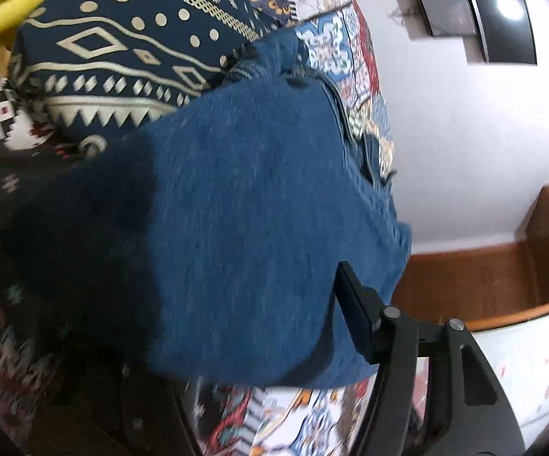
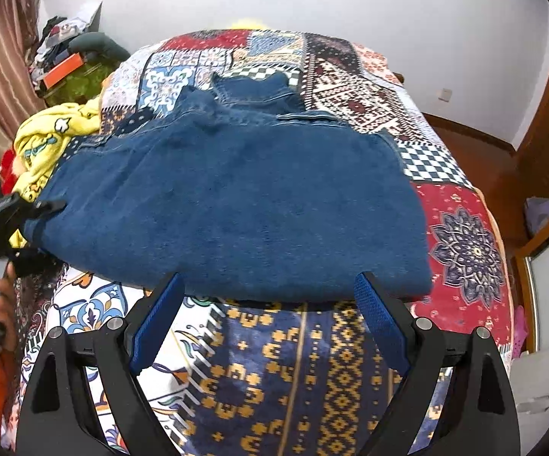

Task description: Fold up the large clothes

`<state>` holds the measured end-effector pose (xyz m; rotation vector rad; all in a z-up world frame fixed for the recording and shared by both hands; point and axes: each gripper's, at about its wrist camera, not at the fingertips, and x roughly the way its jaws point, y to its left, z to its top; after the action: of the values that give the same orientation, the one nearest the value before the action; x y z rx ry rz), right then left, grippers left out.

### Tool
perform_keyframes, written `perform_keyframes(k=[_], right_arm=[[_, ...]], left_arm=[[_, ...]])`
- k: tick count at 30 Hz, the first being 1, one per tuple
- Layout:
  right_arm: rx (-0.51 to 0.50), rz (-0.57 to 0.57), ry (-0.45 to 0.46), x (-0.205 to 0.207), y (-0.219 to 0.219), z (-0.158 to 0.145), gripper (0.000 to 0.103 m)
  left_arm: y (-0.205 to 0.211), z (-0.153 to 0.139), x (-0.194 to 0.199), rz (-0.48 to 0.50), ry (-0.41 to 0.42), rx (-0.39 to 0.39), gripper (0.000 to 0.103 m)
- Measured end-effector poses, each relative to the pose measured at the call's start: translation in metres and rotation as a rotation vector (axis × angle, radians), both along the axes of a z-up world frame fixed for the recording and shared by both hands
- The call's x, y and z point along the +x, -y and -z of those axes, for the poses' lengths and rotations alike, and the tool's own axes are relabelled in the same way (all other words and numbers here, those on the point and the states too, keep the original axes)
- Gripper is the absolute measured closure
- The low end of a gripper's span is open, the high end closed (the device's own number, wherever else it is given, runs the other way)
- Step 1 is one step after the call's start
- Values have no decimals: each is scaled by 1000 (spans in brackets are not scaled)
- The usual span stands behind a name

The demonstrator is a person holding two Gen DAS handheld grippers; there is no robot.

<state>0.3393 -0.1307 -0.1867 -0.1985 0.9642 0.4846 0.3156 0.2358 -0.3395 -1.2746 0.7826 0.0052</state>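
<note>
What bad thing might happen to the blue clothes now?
The blue garment lies folded on the patchwork bedspread. The left gripper touches its left edge; tugging may undo the fold. The right gripper is open, holding nothing, so that side might slide. The yellow cloth nearby may get caught.

The right wrist view is aimed forward and down over the patchwork bedspread (image 2: 460, 243) toward the far wall. The left wrist view is rolled sideways, pressed close against the blue denim garment (image 1: 236, 209), which is shared by both views.
</note>
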Motion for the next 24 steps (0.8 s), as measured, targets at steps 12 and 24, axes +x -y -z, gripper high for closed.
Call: perform_keyframes(k=[12, 24], right_arm=[[-9, -17, -30, -14, -10, -10, 14], [109, -115, -82, -12, -69, -31, 14]], left_arm=[[46, -92, 0, -37, -25, 509, 71], [57, -203, -53, -51, 162, 878, 72]])
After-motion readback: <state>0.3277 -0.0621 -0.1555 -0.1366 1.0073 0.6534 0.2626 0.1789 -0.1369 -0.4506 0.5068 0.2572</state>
